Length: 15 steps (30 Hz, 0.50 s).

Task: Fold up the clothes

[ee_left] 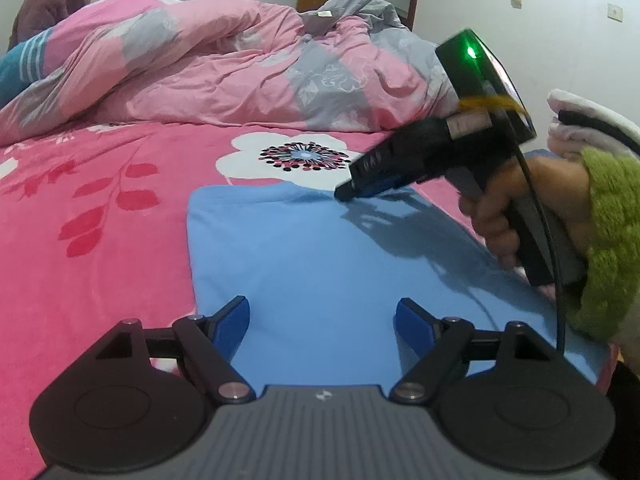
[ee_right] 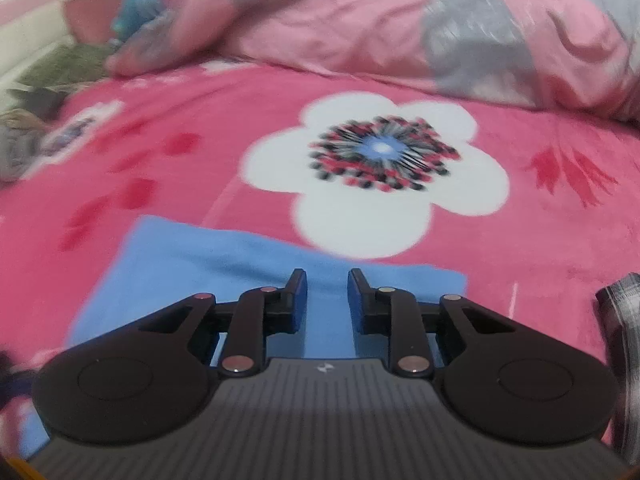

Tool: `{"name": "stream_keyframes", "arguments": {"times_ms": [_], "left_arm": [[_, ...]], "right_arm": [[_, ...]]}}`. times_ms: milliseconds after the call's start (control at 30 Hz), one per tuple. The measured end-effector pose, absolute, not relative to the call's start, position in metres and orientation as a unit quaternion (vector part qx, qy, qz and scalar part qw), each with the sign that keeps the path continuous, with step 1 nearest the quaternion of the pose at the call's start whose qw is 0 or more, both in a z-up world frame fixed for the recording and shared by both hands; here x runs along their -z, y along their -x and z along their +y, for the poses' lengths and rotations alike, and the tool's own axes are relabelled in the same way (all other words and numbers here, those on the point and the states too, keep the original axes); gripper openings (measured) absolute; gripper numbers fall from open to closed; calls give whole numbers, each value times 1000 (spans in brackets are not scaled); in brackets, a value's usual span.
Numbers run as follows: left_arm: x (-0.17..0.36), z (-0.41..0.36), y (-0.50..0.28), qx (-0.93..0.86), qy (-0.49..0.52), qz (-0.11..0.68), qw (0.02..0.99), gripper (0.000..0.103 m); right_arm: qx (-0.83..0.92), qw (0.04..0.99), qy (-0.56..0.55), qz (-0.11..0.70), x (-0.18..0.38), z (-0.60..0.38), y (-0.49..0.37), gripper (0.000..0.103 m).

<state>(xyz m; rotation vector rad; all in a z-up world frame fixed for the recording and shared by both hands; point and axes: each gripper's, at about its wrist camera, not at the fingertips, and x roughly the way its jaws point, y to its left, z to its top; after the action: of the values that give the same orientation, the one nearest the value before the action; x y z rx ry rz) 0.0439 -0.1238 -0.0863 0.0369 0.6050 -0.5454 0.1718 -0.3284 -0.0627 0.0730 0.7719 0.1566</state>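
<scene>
pink bed (ee_left: pixel 100 280) carries the flat blue garment (ee_left: pixel 320 264) for folding; left tongs (ee_left: pixel 322 318) spread, right tongs (ee_right: pixel 327 300) narrowly parted, both empty.

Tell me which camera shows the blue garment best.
The left wrist view: the blue garment lies sharp, its far edge and left side visible. The right wrist view is blurred and shows only its far part.

Pink flowered bed (ee_left: pixel 100 240), flat blue garment (ee_left: pixel 320 264) on it, rumpled quilt (ee_left: pixel 224 72) behind (pink and grey)

Left gripper (ee_left: pixel 322 312) (jaws wide) hovers over blue garment (ee_left: pixel 304 264).
</scene>
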Motion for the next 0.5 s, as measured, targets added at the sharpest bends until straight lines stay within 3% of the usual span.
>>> {"name": "stream_keyframes", "arguments": {"times_ms": [233,500], "left_arm": [[90,-122,-44,275,-12,290,917,87],[92,-118,-44,282,0,286,916,87]], "right_arm": [[-125,923,-40,362,36,-314,-156,20],[-123,905,-123,388,69,-310,-211,18]]}}
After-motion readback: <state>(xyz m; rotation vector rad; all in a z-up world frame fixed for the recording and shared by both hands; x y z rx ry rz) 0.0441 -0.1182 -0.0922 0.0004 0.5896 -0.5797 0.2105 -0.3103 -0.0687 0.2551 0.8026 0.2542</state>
